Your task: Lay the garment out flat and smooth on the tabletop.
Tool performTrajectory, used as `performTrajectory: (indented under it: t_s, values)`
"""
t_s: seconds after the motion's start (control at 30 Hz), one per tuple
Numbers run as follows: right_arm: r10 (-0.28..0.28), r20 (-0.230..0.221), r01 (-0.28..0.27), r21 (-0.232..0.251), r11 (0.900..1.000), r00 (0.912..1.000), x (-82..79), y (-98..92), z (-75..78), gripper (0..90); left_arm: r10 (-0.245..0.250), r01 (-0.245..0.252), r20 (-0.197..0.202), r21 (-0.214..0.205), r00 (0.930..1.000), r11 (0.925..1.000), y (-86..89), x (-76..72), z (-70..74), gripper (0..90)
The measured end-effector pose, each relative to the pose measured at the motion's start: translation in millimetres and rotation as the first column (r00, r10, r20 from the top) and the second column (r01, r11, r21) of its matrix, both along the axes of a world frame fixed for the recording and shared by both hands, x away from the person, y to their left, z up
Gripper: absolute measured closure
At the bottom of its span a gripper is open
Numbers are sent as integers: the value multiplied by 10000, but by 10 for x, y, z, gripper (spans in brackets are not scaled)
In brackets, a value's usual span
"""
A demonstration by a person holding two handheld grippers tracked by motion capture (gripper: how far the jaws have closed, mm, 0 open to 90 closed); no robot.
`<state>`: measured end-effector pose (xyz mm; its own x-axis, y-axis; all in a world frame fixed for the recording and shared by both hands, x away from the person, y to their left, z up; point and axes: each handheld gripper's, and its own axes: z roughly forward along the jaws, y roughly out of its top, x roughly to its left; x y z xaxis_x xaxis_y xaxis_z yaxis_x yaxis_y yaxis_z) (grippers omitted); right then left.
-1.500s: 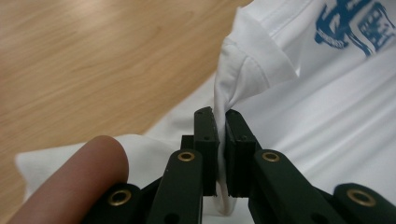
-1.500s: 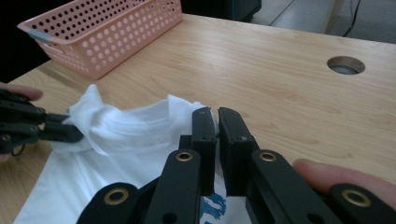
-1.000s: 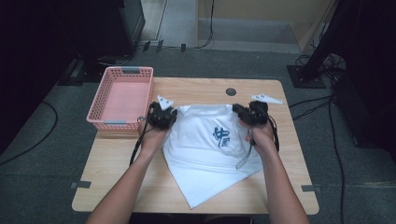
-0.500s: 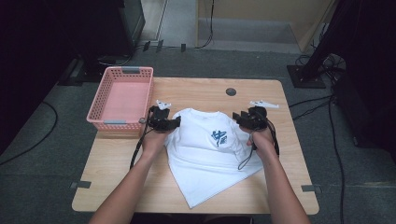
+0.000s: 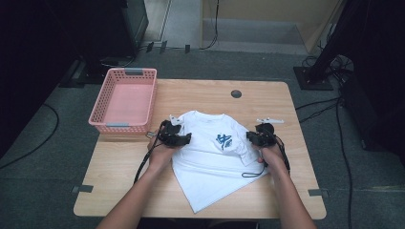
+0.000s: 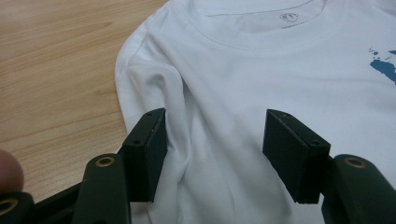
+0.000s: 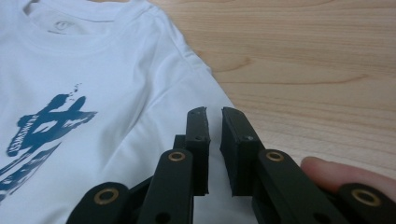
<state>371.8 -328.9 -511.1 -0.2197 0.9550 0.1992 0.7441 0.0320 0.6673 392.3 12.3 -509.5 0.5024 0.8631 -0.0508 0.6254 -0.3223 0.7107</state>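
Left tool (image 6: 212, 156): jaws apart, straddling a raised ridge of cloth at the shirt's shoulder, pads not pressing; they have just been opening, cloth between them. Released, I judge.

Right tool (image 7: 214, 149): jaws nearly together, a thin gap showing, over the other shoulder edge; they have just been closing. I cannot tell from the right gripper view whether a fold of cloth is pinched in the gap. In the high view the left tool (image 5: 175, 138) sits at the shirt's 10 o'clock corner, the right tool (image 5: 260, 138) at its 3 o'clock side.

White T-shirt (image 5: 210, 162): lies flat on the wooden surface (image 5: 267, 102), collar toward 12 o'clock, blue print (image 5: 224, 140) on the chest, hem running to a point at 6 o'clock.

Handling, as I judge it: light, limp, no stiffness; it will sag and bunch wherever unsupported and slide easily on the wood. Best hold is the thicker shoulder seams or a pinched-up ridge, both sides together, so it lifts evenly.

Pink basket (image 5: 125, 101): at 10 o'clock of the shirt, just beside the left tool.
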Motion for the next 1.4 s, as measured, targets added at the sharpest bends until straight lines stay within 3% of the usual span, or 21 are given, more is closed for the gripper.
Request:
performTrajectory:
  t_s: [0.07,0.27,0.4,0.57,0.67,0.87,1.03,1.17,1.27,1.4]
  values:
    - [-28,115,31,-265,9996,9999,38,-15,-1,818,4,-4,-66,43,10000,10000,-1,14,-5,398]
    - [-873,314,880,-216,9959,9957,204,-114,-21,810,-192,192,-4,-89,9998,9998,-6,43,-16,381]
    - [-1088,495,1102,-257,9936,9928,220,-171,-36,810,-189,192,148,-212,9997,9996,-10,60,-34,382]
    - [-854,831,914,-714,9933,9929,98,-201,-55,799,-104,107,463,-78,9989,9999,-54,24,-62,382]
    - [-855,1107,939,-732,9929,9902,-10,-258,-81,799,-169,173,585,-54,9981,9998,-90,-8,-74,381]
    - [-1103,1200,1191,-688,9905,9866,-160,-357,-93,791,-229,238,716,-117,9972,9996,-182,-57,-89,382]
    - [-1229,1233,1323,-715,9886,9847,-326,-484,-98,781,-825,834,673,-108,9943,9965,-321,-163,-87,381]
    - [-1271,1298,1371,-711,9880,9834,-441,-602,-106,773,-1307,1324,446,-390,9904,9904,-293,-215,-68,372]
    - [-1155,1312,1247,-638,9901,9846,-493,-680,-109,747,-944,981,515,-753,9942,9923,-130,-213,-31,361]
    - [-1041,1292,1099,-388,9932,9861,-513,-736,-113,713,369,-324,393,-1089,9985,9935,158,-139,-4,378]
